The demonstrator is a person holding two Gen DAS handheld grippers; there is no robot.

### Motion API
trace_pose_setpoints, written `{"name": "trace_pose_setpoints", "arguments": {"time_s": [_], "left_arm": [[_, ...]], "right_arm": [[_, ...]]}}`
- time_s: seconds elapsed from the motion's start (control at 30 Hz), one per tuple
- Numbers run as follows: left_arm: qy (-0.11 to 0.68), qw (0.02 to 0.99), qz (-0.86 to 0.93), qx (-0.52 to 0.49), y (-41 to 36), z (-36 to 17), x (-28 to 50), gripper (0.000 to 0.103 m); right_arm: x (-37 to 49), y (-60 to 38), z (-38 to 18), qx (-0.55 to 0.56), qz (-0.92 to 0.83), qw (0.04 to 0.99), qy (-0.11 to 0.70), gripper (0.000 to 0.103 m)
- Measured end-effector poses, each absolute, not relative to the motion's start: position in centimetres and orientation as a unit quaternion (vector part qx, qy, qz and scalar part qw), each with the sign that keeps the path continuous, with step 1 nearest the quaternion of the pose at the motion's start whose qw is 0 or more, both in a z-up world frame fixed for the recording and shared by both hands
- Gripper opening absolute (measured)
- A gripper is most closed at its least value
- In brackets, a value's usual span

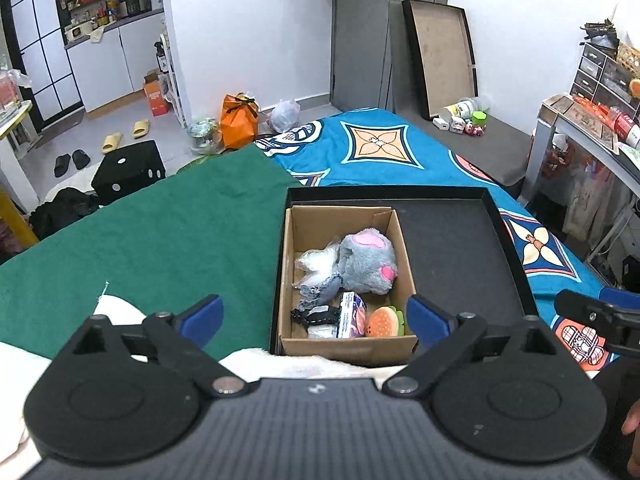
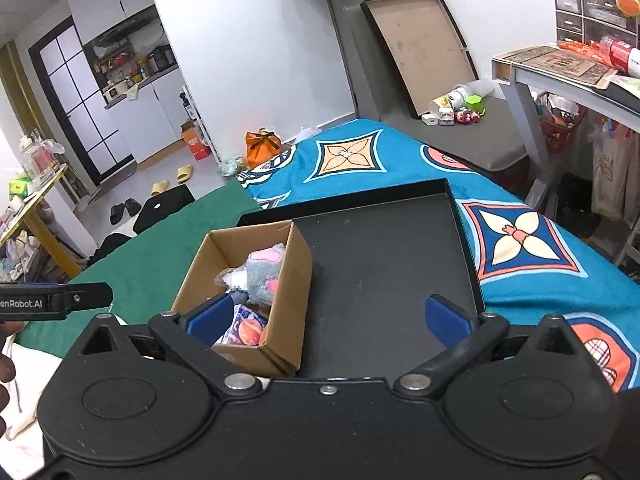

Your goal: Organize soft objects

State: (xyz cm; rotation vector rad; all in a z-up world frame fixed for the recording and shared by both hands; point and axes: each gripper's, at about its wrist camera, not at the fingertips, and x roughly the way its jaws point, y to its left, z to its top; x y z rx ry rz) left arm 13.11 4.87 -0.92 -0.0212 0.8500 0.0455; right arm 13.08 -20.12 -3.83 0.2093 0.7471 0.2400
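Cardboard box (image 1: pixel 344 276) sat at the left end of the black tray (image 1: pixel 460 256), holding the grey plush (image 1: pixel 370 264) and burger toy (image 1: pixel 386 322). Left gripper (image 1: pixel 316 316) hovered nearer, directly before it, fingers apart and empty; right gripper (image 2: pixel 328 318), likewise spread, faced bare tray.

Small lived-in flat, bedroom open to a kitchen. Bed (image 1: pixel 380 152) with blue patterned blanket; beyond its far corner, slippers (image 1: pixel 125 136) on grey floor; further left of it, white kitchen cabinets (image 1: pixel 108 64) under a cluttered counter.
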Motion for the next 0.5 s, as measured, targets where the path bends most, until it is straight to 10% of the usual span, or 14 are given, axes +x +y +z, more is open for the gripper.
{"name": "trace_pose_setpoints", "arguments": {"time_s": [0.5], "left_arm": [[0.383,0.923,0.008,-0.029,4.7,1.7,9.3,0.103]], "right_arm": [[9.8,-20.6,-0.8,0.103,0.100,0.929,0.342,0.103]]}}
